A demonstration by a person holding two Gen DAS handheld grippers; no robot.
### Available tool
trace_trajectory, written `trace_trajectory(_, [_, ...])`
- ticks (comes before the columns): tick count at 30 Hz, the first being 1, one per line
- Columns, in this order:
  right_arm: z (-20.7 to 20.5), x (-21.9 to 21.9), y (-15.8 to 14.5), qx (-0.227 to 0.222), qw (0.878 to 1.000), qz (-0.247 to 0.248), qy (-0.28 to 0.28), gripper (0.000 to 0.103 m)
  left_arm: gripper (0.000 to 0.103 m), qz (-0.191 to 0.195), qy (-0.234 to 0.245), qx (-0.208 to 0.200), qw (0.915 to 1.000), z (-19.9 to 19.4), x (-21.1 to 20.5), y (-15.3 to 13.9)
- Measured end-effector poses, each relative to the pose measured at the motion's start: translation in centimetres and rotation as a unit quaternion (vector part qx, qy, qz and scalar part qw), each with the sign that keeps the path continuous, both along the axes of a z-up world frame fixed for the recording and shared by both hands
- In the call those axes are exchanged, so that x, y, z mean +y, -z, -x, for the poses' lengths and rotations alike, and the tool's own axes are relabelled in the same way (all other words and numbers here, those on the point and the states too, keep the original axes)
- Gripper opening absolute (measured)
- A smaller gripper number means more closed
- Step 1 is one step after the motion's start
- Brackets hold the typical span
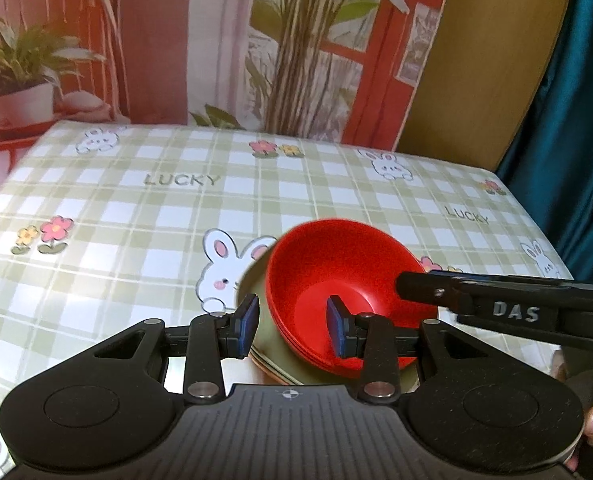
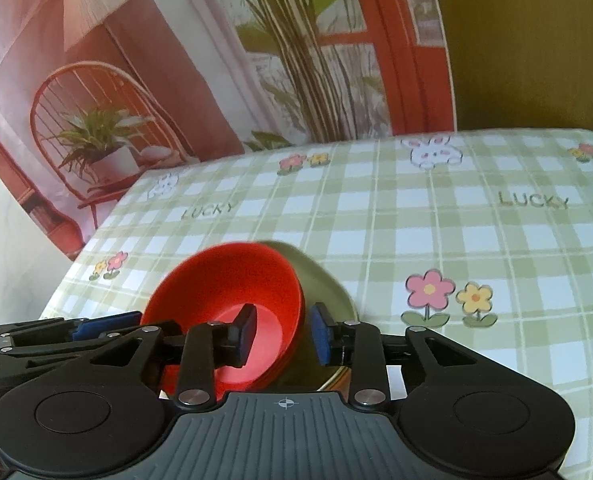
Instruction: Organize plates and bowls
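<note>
Red bowls [image 1: 348, 276] atop olive plate [image 2: 328, 284]

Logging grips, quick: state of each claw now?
Left claw: astride red bowl rim, grip cannot be told.
Right claw: open, astride the same rim.

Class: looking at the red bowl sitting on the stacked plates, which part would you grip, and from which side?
Grip the thin upright rim of the red bowl, one finger inside and one outside, coming from above at the near edge. Its curved wall is too wide to span, and it sits tilted on the plates, so the raised near rim is most exposed.
</note>
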State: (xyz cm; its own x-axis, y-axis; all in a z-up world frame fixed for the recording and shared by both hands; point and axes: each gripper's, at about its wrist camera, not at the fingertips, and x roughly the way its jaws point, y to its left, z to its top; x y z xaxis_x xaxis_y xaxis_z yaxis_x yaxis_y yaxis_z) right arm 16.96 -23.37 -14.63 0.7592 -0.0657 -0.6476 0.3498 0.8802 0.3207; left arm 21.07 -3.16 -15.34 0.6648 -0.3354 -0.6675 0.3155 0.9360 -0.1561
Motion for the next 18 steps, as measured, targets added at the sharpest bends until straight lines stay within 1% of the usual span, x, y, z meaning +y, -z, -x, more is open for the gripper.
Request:
trace_trajectory(4, [0.7, 0.0, -1.3, -0.016, 1.000, 0.012, 0.006, 0.032, 0.039, 0.000, -0.008, -0.012, 0.9999, 0.4, 0.3, -1.1])
trace_trajectory(6, [1.1, -0.1, -2.0, -0.025, 0.999, 0.018, 0.009, 0.034, 0.039, -0.005, -0.011, -0.023, 0.9997, 0.7, 0.3, -1.8])
trace_trajectory(11, [2.3, 0.0, -3.9, -0.044, 0.998, 0.038, 0.013, 0.045, 0.040, -0.004, -0.022, -0.054, 0.9983, 1.8, 1.0, -3.8])
trace_trajectory(12, [2.6, 0.0, -4.4, -0.049, 0.998, 0.043, 0.013, 0.047, 0.047, -0.004, -0.022, -0.063, 0.9978, 2.2, 1.1, -4.3])
trace_trajectory(13, [2.9, 0.0, -5.0, -0.055, 0.997, 0.047, 0.014, 0.051, 0.055, -0.004, -0.022, -0.072, 0.9971, 2.5, 1.2, -4.8])
trace_trajectory(14, [3.2, 0.0, -5.5, -0.060, 0.997, 0.050, 0.016, 0.056, 0.069, -0.004, -0.025, -0.079, 0.9965, 2.8, 1.3, -5.3])
trace_trajectory(15, [3.5, 0.0, -6.2, -0.066, 0.996, 0.055, 0.017, 0.060, 0.079, -0.001, -0.030, -0.088, 0.9957, 3.2, 1.5, -6.0])
trace_trajectory(17, [4.2, 0.1, -7.4, -0.075, 0.995, 0.064, 0.018, 0.076, 0.083, 0.009, -0.043, -0.110, 0.9929, 4.2, 2.1, -7.3])
trace_trajectory(18, [4.6, 0.2, -8.2, -0.081, 0.994, 0.071, 0.018, 0.079, 0.084, 0.015, -0.048, -0.118, 0.9918, 4.6, 2.4, -7.9])
